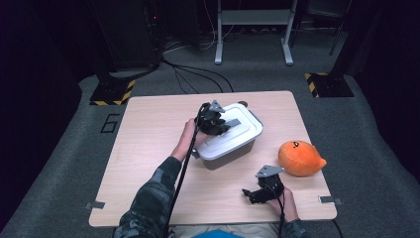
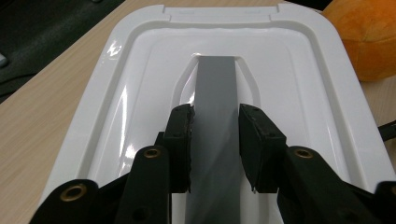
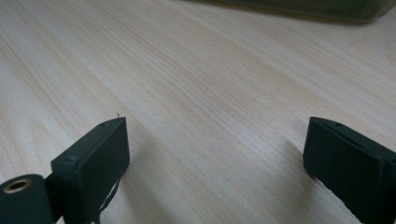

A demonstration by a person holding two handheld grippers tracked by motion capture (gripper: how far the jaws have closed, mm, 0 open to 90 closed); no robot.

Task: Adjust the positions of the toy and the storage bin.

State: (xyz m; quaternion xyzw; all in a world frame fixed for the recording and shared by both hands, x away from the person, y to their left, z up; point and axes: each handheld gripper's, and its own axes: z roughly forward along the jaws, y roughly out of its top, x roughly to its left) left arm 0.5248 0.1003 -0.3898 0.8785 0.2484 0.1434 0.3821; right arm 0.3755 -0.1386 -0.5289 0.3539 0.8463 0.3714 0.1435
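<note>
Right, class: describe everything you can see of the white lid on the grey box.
The white lid looks like glossy plastic, rectangular with rounded corners, a raised rim and a sunken centre. A flat grey handle bridges the hollow in its middle. It sits level and closed on the grey box on the wooden table. The left gripper is shut on the handle, a pad against each edge.

White lid (image 2: pixel 299 70), grey handle (image 2: pixel 215 102) (orange plush (image 1: pixel 299 157) nearby)
</note>
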